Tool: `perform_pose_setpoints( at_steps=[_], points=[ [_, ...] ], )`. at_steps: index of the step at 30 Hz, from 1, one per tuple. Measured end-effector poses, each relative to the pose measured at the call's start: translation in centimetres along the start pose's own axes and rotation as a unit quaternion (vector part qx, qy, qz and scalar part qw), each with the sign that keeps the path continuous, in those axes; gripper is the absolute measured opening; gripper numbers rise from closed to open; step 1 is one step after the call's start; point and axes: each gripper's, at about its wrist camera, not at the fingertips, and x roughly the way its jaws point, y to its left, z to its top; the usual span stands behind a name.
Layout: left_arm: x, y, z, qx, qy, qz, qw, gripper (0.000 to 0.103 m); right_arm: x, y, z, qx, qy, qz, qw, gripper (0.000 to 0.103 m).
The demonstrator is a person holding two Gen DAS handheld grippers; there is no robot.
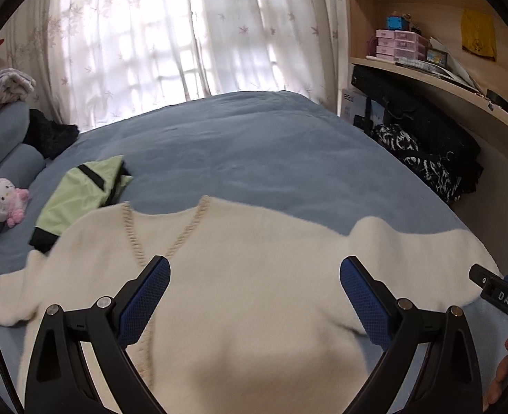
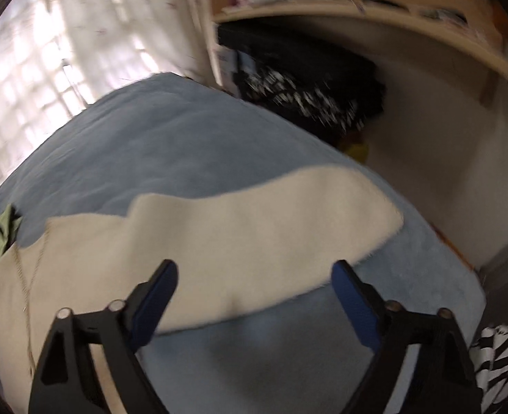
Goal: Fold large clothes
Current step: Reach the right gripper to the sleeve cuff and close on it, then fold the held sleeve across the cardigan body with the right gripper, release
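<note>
A blue bed [image 1: 254, 145] carries a cream sweater [image 1: 247, 276] spread flat at its near side. A green garment [image 1: 81, 196] lies beside it, with 1 pink plush [image 1: 3, 203] and black fabric [image 1: 48, 134] farther left.

A sweater [image 1: 240, 276] is spread on the bed [image 1: 254, 138], with a folded garment [image 1: 81, 193] just beyond its left shoulder, a plush toy [image 1: 3, 201] farther left, and what may be clothes [image 1: 422, 158] heaped beside the bed under the shelf [image 1: 443, 82].
</note>
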Motion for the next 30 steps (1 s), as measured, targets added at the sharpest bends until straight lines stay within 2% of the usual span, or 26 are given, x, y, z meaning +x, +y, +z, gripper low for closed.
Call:
perform_pose_setpoints(
  at_steps=[4, 10, 12, 16, 18, 21, 23, 24, 25, 27, 29, 30],
  points=[
    [3.0, -1.0, -0.9, -0.016, 0.026, -0.022, 0.9993, 0.098, 3.5, -3.8, -0.3, 0.065, 0.045, -0.012, 0.997, 0.085],
    [6.5, -2.7, -2.4, 0.014, 0.054, 0.002, 0.9984, 0.098, 6.5, -8.8, -1.6, 0.188, 0.081, -0.009, 0.979, 0.085],
    [7.3, -3.2, -2.9, 0.024, 0.067, -0.006, 0.9974, 0.098, 7.2, -9.6, -2.0, 0.223, 0.081, 0.0, 0.971, 0.085],
    [7.9, -4.1, -3.5, 0.044, 0.069, -0.015, 0.9966, 0.098, 7.9, -9.7, -1.7, 0.238, 0.071, -0.003, 0.969, 0.084],
    [8.0, -4.4, -3.4, 0.051, 0.067, -0.014, 0.9963, 0.098, 8.4, -9.8, -1.5, 0.25, 0.064, 0.002, 0.966, 0.08],
    [8.3, -4.6, -3.0, 0.049, 0.071, -0.005, 0.9963, 0.098, 9.4, -10.1, -1.0, 0.264, 0.067, 0.002, 0.962, 0.055],
    [8.8, -4.1, -2.8, 0.034, 0.086, -0.005, 0.9957, 0.097, 9.6, -10.2, -1.0, 0.272, 0.068, 0.0, 0.96, 0.034],
    [9.1, -3.9, -2.7, 0.03, 0.095, -0.005, 0.995, 0.094, 9.4, -10.3, -1.1, 0.272, 0.064, 0.001, 0.96, 0.027],
    [9.6, -3.6, -2.7, 0.025, 0.107, -0.009, 0.9938, 0.091, 9.3, -10.2, -1.2, 0.27, 0.059, 0.005, 0.961, 0.014],
    [10.2, -3.1, -2.9, 0.02, 0.126, -0.01, 0.9918, 0.068, 8.9, -9.9, -1.2, 0.267, 0.047, 0.011, 0.963, 0.01],
    [10.8, -2.3, -3.2, 0.012, 0.147, -0.015, 0.9889, 0.056, 7.7, -9.6, -1.2, 0.264, 0.02, 0.022, 0.964, 0.008],
    [10.9, -1.9, -3.3, 0.005, 0.153, -0.021, 0.9879, 0.055, 6.7, -9.3, -1.0, 0.26, 0.004, 0.031, 0.965, 0.008]
  ],
)
